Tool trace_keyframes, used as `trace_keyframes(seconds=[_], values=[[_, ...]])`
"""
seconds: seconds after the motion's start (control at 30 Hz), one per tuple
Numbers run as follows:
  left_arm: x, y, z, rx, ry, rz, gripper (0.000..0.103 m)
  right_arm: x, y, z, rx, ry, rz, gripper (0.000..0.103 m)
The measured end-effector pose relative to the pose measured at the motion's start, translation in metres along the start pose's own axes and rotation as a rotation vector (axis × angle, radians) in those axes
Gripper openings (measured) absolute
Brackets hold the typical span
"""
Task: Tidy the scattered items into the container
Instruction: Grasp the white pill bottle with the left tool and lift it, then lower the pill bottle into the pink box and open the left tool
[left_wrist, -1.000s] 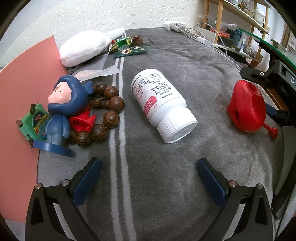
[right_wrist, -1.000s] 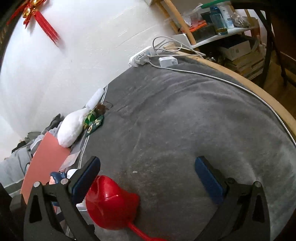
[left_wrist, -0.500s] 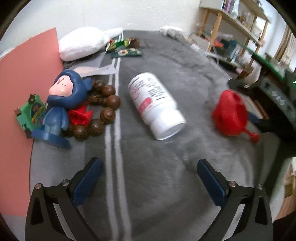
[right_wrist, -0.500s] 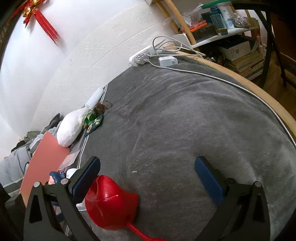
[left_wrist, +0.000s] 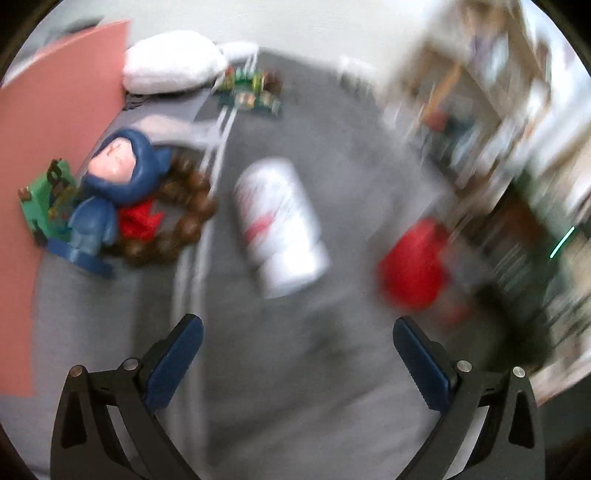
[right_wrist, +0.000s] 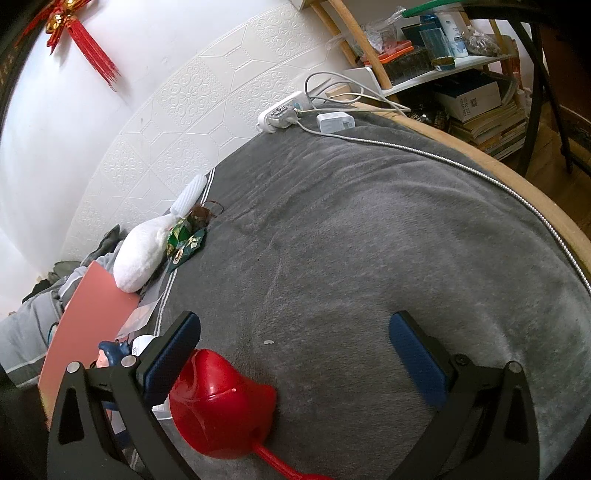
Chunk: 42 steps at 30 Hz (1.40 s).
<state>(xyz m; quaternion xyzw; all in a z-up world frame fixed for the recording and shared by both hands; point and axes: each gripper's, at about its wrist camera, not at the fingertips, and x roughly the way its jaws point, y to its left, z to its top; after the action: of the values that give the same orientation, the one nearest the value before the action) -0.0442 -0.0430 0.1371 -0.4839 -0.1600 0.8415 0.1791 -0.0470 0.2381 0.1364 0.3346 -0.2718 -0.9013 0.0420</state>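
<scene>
Scattered items lie on a soft grey plush blanket (right_wrist: 369, 258) with pale stripes along its left side. A white plastic bottle (left_wrist: 279, 229), cylindrical with a ribbed cap, rests on its side near the middle of the left wrist view, smeared by motion blur. Left of it sits a glossy blue-hooded figurine (left_wrist: 110, 195) on a round base, ringed by a string of dark, round wooden beads (left_wrist: 184, 221); a green toy (left_wrist: 46, 203) is just beside the figurine, against a flat salmon-pink panel (left_wrist: 55, 110). Whether that panel belongs to the container I cannot tell. To the right lies a smooth, shiny red plastic toy (right_wrist: 221, 406), rounded, with a thin stem toward the near edge. Farther off, a fluffy white plush (right_wrist: 144, 254) lies beside crinkled green foil packets (right_wrist: 184, 240). At the far edge sit a white power strip (right_wrist: 282, 110) and a braided metal cable (right_wrist: 480, 173).

The left gripper (left_wrist: 297, 350) is spread wide and holds nothing, its flat blue pads (left_wrist: 177, 358) above bare blanket. The right gripper (right_wrist: 295, 354) is likewise spread and empty, its left pad just beside the red toy.
</scene>
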Motion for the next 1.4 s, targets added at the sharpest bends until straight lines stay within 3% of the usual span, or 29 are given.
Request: trace_keyframes(seconds=[0.07,0.17,0.37,0.4,0.47,0.57,0.63,0.73,0.83,0.93,1.0,1.03,1.07,1.17,1.3,1.4], values=[[-0.006,-0.005,0.020,-0.041,-0.025,0.030,0.103,0.000,0.000,0.000,0.000,0.000,-0.001,0.103],[0.011,-0.018,0.051,0.019,-0.001,0.116,0.103,0.000,0.000,0.000,0.001,0.000,-0.001,0.103],[0.077,-0.011,0.064,-0.004,0.177,0.227,0.102,0.000,0.000,0.000,0.001,0.000,-0.001,0.103],[0.085,-0.015,0.062,0.054,0.193,0.267,0.099,0.000,0.000,0.000,0.001,0.000,-0.002,0.103],[0.083,-0.025,0.062,0.158,0.166,0.365,0.043,0.000,0.000,0.000,0.001,0.000,-0.002,0.103],[0.060,-0.021,0.069,0.132,0.161,0.227,0.042,0.000,0.000,0.000,0.002,-0.001,-0.002,0.103],[0.034,-0.024,0.075,0.135,0.104,0.218,0.042,0.000,0.000,0.001,0.002,-0.001,-0.002,0.103],[-0.027,-0.035,0.083,0.146,-0.027,0.144,0.042,0.000,0.000,0.001,0.002,-0.001,-0.003,0.103],[-0.112,-0.025,0.096,0.166,-0.226,0.172,0.042,0.000,0.000,0.001,0.002,-0.001,-0.003,0.103],[-0.184,0.017,0.104,0.091,-0.367,0.246,0.042,0.000,0.000,0.001,0.003,-0.002,-0.003,0.103],[-0.210,0.048,0.106,0.047,-0.414,0.359,0.054,0.000,0.000,0.001,0.003,-0.002,-0.003,0.103],[-0.215,0.065,0.106,0.031,-0.421,0.433,0.077,0.000,0.000,0.001,0.003,-0.002,-0.004,0.103],[-0.215,0.075,0.107,0.027,-0.415,0.488,0.094,0.000,0.000,0.001,0.003,-0.002,-0.004,0.103],[-0.211,0.093,0.104,0.028,-0.401,0.579,0.095,0.000,0.000,0.001,0.004,-0.002,-0.004,0.103],[-0.209,0.058,0.086,0.137,-0.422,0.436,0.103,0.000,0.000,0.001,0.004,-0.002,-0.004,0.103],[-0.183,0.012,0.066,0.205,-0.337,0.256,0.103,0.000,0.000,0.001,0.004,-0.003,-0.005,0.103]])
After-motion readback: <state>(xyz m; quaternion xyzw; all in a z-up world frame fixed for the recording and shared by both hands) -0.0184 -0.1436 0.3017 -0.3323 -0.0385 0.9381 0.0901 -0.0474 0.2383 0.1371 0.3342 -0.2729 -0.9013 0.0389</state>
